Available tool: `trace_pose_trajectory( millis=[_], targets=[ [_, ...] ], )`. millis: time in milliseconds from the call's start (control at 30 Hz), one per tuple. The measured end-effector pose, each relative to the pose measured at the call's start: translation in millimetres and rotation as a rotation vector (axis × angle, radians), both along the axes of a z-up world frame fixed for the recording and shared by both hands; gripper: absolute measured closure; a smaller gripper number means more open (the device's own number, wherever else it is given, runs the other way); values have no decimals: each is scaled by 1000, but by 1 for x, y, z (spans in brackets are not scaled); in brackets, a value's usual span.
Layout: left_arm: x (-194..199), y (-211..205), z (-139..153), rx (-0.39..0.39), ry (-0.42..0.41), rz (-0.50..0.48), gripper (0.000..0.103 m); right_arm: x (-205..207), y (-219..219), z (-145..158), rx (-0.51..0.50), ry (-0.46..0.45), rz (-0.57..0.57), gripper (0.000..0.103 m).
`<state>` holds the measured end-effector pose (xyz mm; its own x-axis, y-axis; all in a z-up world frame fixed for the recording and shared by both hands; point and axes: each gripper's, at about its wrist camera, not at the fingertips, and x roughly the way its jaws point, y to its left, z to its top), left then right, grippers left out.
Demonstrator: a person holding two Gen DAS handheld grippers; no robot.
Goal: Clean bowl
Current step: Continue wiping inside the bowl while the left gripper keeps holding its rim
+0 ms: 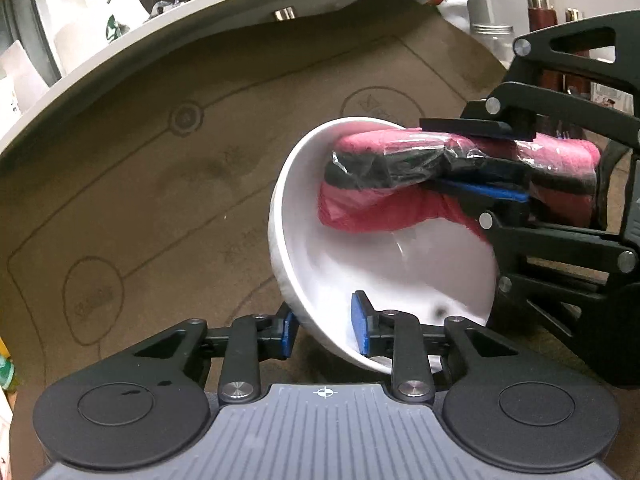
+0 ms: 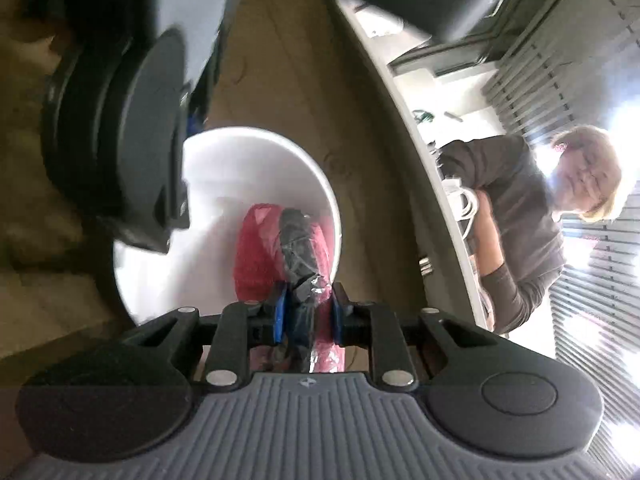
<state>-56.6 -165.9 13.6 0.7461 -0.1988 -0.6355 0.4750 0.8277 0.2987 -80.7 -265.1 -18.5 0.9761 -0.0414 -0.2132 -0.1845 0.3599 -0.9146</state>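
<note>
Item: white bowl. We are holding it tilted above the brown mat on the bench, its rim sitting between the blue pads of our left tool, one pad inside the wall, one outside; we cannot tell whether that tool is pressing on the rim.

Item: pink cloth, bound with black tape and clear film. Our right tool is clenching on it and is reaching it into the bowl from the right, the cloth touching the far inner wall.

Condition: the bowl is looking glossy and plain, showing one small dark speck near its lower inside wall. A person in a grey top is sitting beyond the bench.
</note>
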Motion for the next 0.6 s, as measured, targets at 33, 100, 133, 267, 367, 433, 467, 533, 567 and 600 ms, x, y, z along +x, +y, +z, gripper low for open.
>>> trace_pose_trajectory(
  millis=[33,100,133,267,367,433,467,533,567,600],
  targets=[
    [0,-1,1,6,-12,-2,73,4,-3,2,59,62,-17,82],
    [2,-1,5,3,-22,1,72,15,-12,14,272,249,-62,82],
    [5,-1,8,0,-22,6,72,17,-13,16,310,277,-66,82],
    [16,0,17,-14,-20,27,71,28,-27,40,684,505,-78,82],
    [11,-3,15,32,-55,37,72,39,-40,47,903,600,-88,82],
    [7,-6,12,60,-80,38,72,43,-48,46,980,620,-97,82],
    [6,-4,12,51,-78,41,72,43,-51,44,999,626,-98,82],
    [6,-2,10,43,-76,40,72,40,-50,43,971,608,-96,82],
    [5,-3,10,51,-77,33,72,37,-44,42,893,574,-92,82],
    [4,-4,9,60,-77,27,73,33,-37,40,810,537,-87,83]
  ],
)
